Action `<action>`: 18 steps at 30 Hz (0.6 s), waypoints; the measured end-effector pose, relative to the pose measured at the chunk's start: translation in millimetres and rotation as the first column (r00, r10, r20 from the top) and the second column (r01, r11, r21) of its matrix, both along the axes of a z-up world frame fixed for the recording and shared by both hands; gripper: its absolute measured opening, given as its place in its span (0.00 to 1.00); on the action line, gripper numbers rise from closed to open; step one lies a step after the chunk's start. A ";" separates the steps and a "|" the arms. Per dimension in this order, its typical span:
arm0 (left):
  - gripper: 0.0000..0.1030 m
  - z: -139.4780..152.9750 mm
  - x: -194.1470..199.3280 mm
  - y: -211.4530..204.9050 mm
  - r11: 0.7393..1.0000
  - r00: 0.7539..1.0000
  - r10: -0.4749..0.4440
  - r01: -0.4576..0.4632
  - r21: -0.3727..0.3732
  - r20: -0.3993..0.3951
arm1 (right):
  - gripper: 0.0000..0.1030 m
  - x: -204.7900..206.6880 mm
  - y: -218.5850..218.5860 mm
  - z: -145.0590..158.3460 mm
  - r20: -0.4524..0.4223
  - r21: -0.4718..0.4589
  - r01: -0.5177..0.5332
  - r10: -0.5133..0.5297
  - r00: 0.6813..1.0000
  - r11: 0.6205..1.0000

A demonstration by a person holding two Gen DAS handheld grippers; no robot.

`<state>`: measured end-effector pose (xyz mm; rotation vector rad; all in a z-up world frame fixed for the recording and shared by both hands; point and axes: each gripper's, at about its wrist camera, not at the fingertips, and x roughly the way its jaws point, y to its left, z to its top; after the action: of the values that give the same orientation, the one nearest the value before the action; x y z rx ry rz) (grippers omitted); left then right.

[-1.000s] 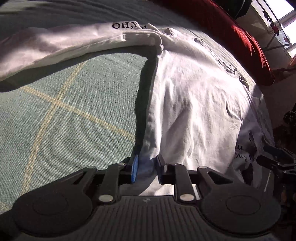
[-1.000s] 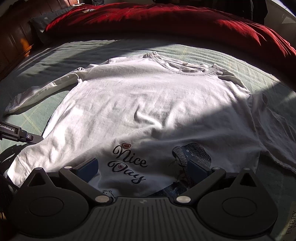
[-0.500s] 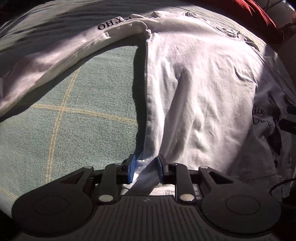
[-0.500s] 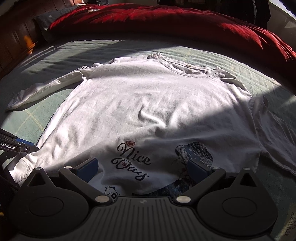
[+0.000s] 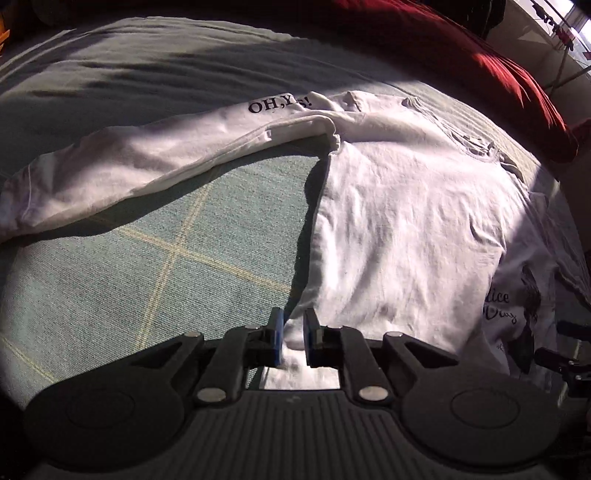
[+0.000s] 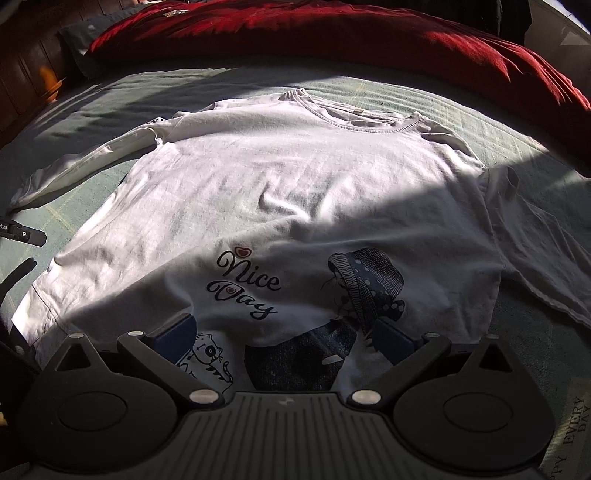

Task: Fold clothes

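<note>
While spread flat across the green bedspread (image 6: 498, 122), a white long-sleeved shirt (image 6: 295, 184) is recorded at frame centre. Its lower side edge is pinched between the closing jaws of the left gripper (image 5: 293, 338), bottom centre. The right gripper (image 6: 286, 338) is held wide apart over the printed hem. A red blanket (image 6: 369, 33) is noted along the top.

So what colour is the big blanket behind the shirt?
Dark red blanket, clearest in the right wrist view.
</note>
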<state>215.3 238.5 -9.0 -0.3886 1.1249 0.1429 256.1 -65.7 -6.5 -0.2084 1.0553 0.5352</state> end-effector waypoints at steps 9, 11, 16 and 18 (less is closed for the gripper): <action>0.37 -36.9 -13.2 -19.3 0.993 0.996 -0.027 0.035 0.109 -0.082 | 1.00 -39.0 -70.5 -23.7 -0.156 -0.067 0.156 -0.164 0.974 0.986; 0.40 -40.9 -18.1 -16.3 0.995 0.997 -0.018 0.024 0.097 -0.069 | 1.00 -41.7 -88.4 -31.2 -0.205 -0.037 0.209 -0.212 0.956 0.977; 0.45 -41.2 -13.7 -21.2 0.993 0.995 -0.030 0.040 0.114 -0.093 | 1.00 -37.6 -127.1 -55.2 -0.399 0.190 0.361 -0.264 0.878 0.913; 0.46 -41.3 -12.3 -24.8 0.990 0.994 -0.043 0.056 0.130 -0.101 | 1.00 -33.4 -135.1 -61.8 -0.446 0.272 0.390 -0.244 0.861 0.880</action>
<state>203.1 213.8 -50.3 -0.2364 1.2141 0.1936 222.7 -200.8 -68.3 0.4152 1.3372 0.4602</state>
